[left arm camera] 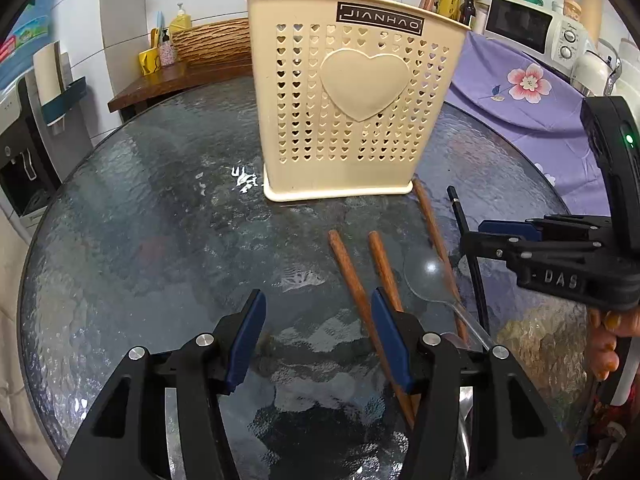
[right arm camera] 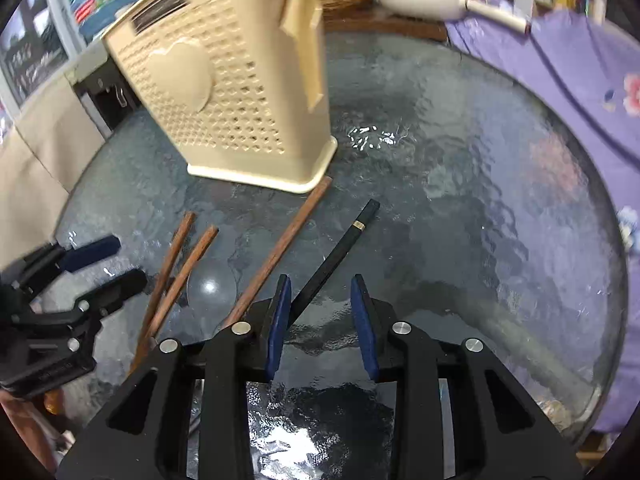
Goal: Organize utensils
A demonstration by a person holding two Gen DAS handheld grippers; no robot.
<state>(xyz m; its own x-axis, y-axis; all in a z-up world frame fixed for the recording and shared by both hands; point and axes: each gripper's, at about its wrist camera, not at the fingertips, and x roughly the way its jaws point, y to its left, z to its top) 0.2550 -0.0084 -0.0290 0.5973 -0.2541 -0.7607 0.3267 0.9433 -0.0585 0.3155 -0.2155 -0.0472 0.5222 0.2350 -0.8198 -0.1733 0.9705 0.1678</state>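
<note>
Black chopstick [right arm camera: 336, 256] lying flat, pointing toward holder [right arm camera: 224, 92], between right gripper [right arm camera: 322, 320] parted pads, ungripped.

Cream holder [left arm camera: 356, 108] with heart-shaped holes, brown chopsticks [left arm camera: 352, 280], one black chopstick [right arm camera: 340, 248], purple floral cloth [left arm camera: 520, 92].

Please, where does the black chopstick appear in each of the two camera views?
Left wrist view: the black chopstick lies at the right, just left of the right tongs.
Right wrist view: the chopstick runs from centre down between the tongs' blue pads.
Shared landmark: the cream utensil holder on the glass table.
</note>
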